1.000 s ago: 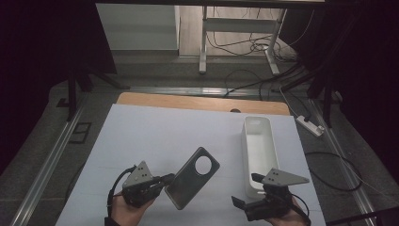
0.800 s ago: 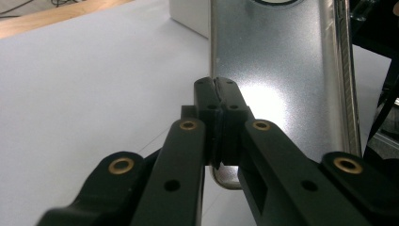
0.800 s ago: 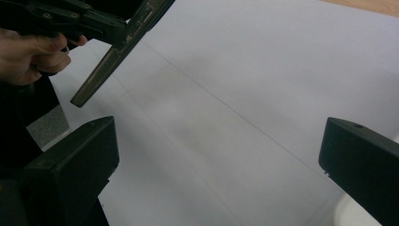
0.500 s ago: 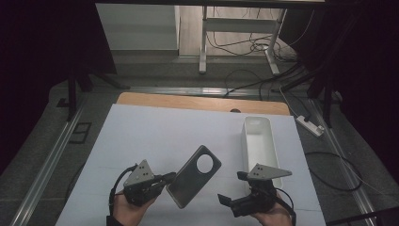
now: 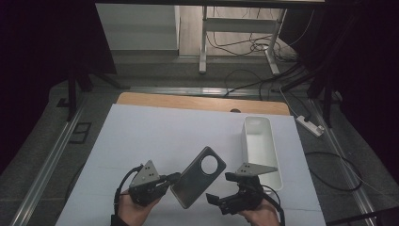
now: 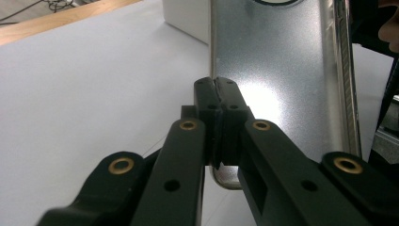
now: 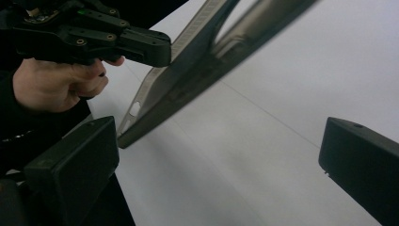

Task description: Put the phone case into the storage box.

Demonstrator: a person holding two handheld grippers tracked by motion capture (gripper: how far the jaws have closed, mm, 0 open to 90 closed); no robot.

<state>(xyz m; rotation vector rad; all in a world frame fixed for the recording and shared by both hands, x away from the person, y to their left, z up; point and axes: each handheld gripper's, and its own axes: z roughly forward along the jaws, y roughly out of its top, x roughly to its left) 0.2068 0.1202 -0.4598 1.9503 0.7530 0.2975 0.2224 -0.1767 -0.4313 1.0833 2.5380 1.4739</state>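
While the lines below run from the person's edge of the table outward, clock directions are read on the high view, twelve being the far edge.

Left gripper [image 5: 173,178]: nearest the person at about seven o'clock; its jaws are pinched tight on the near-left edge of the phone case, as the left gripper view shows, pads meeting on the thin rim.

Right gripper [image 5: 220,188]: at about five o'clock, jaws spread wide with nothing between them; in the right gripper view the case edge hangs just ahead of the gap, not touched.

Phone case [image 5: 198,176]: a grey, shiny shell held off the white table [image 5: 141,136], tilted, between the two grippers.

Handling: I judge it light and fairly stiff, yet thin enough to flex; the glossy face looks slippery (a rim grip may pivot). It is unlikely to break.

Where to take hold: the free long edge or the near corner facing the right gripper, across the rim's thickness, clear of the round cutout.

Long axis: runs from about seven o'clock to one o'clock.

Pointing: the end with the round camera opening [image 5: 210,165] points to one o'clock, toward the tray.

White tray [image 5: 273,155]: farther off at about two o'clock, its long side running near to far, apart from the case.
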